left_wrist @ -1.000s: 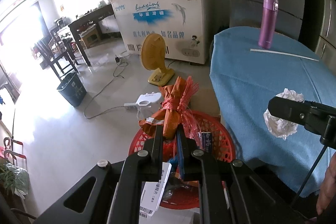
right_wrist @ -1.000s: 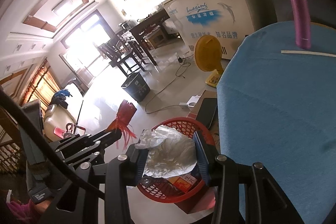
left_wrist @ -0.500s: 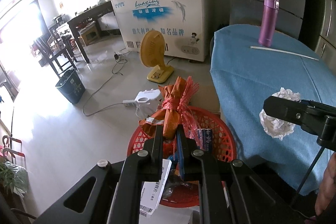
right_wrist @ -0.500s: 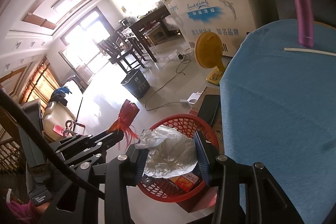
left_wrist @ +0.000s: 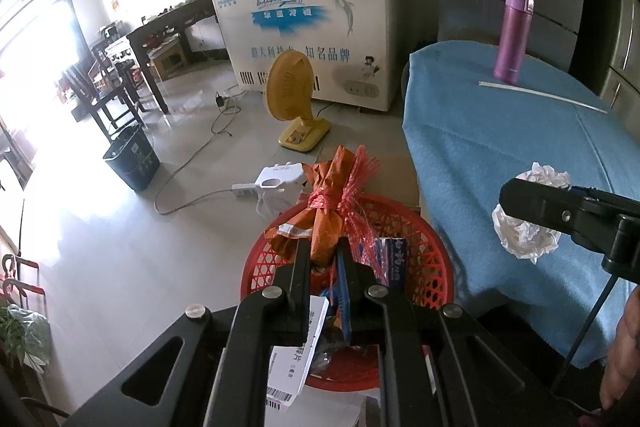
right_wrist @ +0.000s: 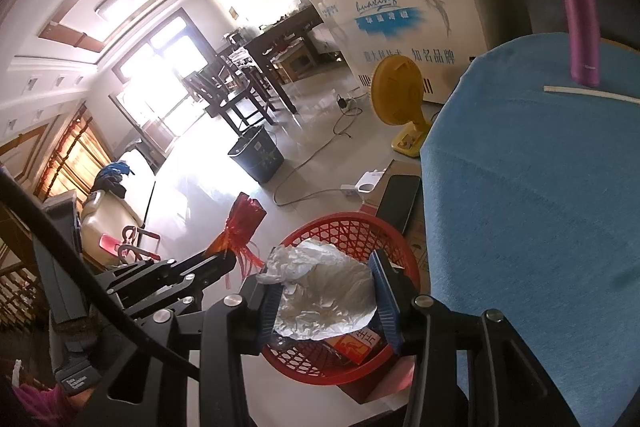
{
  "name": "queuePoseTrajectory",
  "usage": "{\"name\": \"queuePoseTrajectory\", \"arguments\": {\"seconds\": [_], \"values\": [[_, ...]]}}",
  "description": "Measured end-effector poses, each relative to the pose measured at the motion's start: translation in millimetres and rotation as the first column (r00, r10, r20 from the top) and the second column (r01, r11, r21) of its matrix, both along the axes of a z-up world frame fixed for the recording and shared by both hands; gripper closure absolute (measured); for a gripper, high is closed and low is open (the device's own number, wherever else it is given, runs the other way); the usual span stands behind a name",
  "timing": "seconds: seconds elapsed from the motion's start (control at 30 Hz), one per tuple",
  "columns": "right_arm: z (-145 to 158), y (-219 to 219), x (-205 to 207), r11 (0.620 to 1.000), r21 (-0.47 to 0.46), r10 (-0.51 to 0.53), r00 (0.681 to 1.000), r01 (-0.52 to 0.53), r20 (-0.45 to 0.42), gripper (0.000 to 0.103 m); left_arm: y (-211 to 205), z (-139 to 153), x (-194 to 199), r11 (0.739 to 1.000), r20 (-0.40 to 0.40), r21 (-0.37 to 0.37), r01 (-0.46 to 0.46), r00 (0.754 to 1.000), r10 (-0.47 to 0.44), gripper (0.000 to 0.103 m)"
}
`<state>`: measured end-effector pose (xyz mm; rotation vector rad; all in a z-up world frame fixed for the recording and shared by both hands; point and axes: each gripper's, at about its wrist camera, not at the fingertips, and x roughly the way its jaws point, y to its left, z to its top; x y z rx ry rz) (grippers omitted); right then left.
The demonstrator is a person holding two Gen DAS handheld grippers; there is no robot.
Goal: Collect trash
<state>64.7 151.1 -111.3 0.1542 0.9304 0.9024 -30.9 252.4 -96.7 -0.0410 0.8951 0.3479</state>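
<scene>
My left gripper point(left_wrist: 323, 251) is shut on an orange wrapper bundle tied with red plastic mesh point(left_wrist: 330, 205), held above a red plastic basket point(left_wrist: 434, 259) on the floor. My right gripper point(right_wrist: 326, 285) is shut on a crumpled white wad of paper point(right_wrist: 324, 291), held over the same basket point(right_wrist: 320, 231). In the left wrist view the right gripper's finger point(left_wrist: 560, 207) and the wad point(left_wrist: 520, 231) hang at the edge of the blue-clothed table point(left_wrist: 500, 131). The basket holds cartons and paper slips.
A purple flask point(left_wrist: 514, 35) and a white straw point(left_wrist: 540, 95) stand on the table's far side. On the floor are a yellow fan point(left_wrist: 292, 95), a white appliance with power strip point(left_wrist: 276, 183), a dark bin point(left_wrist: 132, 159) and a white chest freezer point(left_wrist: 312, 39).
Both grippers have drifted slightly toward the basket with their loads still held. The basket sits a little more centred under the left gripper.
</scene>
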Motion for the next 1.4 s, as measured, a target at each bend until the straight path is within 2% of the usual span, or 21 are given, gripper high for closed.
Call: {"name": "queuePoseTrajectory", "arguments": {"seconds": [0.13, 0.27, 0.37, 0.4, 0.43, 0.47, 0.5, 0.53, 0.57, 0.63, 0.77, 0.93, 1.03, 1.1, 1.17, 1.4], "values": [[-1, 3, 1, 1.000, -0.001, 0.001, 1.000, -0.001, -0.007, 0.056, 0, -2, 0, 1.000, -0.005, -0.005, -0.002, 1.000, 0.002, 0.091], [-2, 11, 9, 1.000, 0.003, 0.002, 1.000, -0.002, -0.021, 0.056, 5, -3, 0, 0.999, -0.004, -0.041, -0.002, 1.000, 0.002, 0.090], [-3, 21, 18, 1.000, 0.017, -0.006, 0.999, 0.007, -0.043, 0.052, 10, -5, -3, 0.997, 0.003, -0.071, 0.000, 1.000, 0.000, 0.088], [-4, 24, 21, 1.000, 0.027, -0.006, 0.998, 0.008, -0.057, 0.046, 12, -5, -5, 0.997, 0.005, -0.082, 0.002, 1.000, -0.001, 0.088], [-6, 27, 26, 0.999, 0.045, -0.007, 0.997, 0.010, -0.079, 0.042, 13, -6, -6, 0.996, 0.008, -0.088, 0.005, 1.000, -0.004, 0.084], [-8, 29, 29, 0.998, 0.056, -0.008, 0.995, 0.013, -0.096, 0.035, 14, -7, -7, 0.995, 0.008, -0.097, 0.013, 1.000, -0.013, 0.072], [-11, 30, 32, 0.998, 0.063, -0.017, 0.993, 0.025, -0.115, 0.032, 14, -7, -8, 0.994, 0.008, -0.105, 0.021, 1.000, -0.020, 0.062], [-14, 31, 35, 0.997, 0.067, -0.028, 0.991, 0.038, -0.134, 0.032, 15, -7, -10, 0.994, 0.014, -0.107, 0.020, 1.000, -0.018, 0.046], [-18, 29, 39, 0.995, 0.090, -0.033, 0.985, 0.048, -0.167, 0.032, 15, -5, -13, 0.995, 0.029, -0.103, 0.015, 1.000, -0.012, 0.041], [-24, 23, 43, 0.992, 0.109, -0.047, 0.979, 0.069, -0.198, 0.032, 14, -4, -15, 0.995, 0.038, -0.097, 0.024, 0.999, -0.021, 0.041], [-25, 13, 42, 0.990, 0.102, -0.071, 0.977, 0.093, -0.199, 0.032, 12, -2, -16, 0.996, 0.035, -0.084, 0.027, 0.999, -0.024, 0.040], [-11, 1, 25, 0.992, 0.073, -0.094, 0.989, 0.103, -0.116, 0.032, 6, 12, -20, 0.998, 0.058, -0.059, 0.015, 0.998, -0.011, 0.034], [1, -10, 13, 0.992, 0.055, -0.115, 0.992, 0.118, -0.055, 0.032, -3, 28, -23, 1.000, 0.091, -0.016, 0.013, 0.996, -0.012, 0.032], [11, -19, 4, 0.990, 0.044, -0.132, 0.991, 0.132, -0.008, 0.032, -13, 41, -26, 1.000, 0.117, 0.021, 0.015, 0.993, -0.017, 0.027], [24, -31, -4, 0.987, 0.044, -0.157, 0.987, 0.156, 0.031, 0.032, -21, 53, -29, 0.999, 0.144, 0.049, 0.020, 0.989, -0.026, 0.017], [60, -71, -32, 0.973, 0.066, -0.226, 0.969, 0.220, 0.102, 0.032, -57, 85, -46, 0.988, 0.199, 0.151, 0.038, 0.978, -0.068, 0.017]]}}
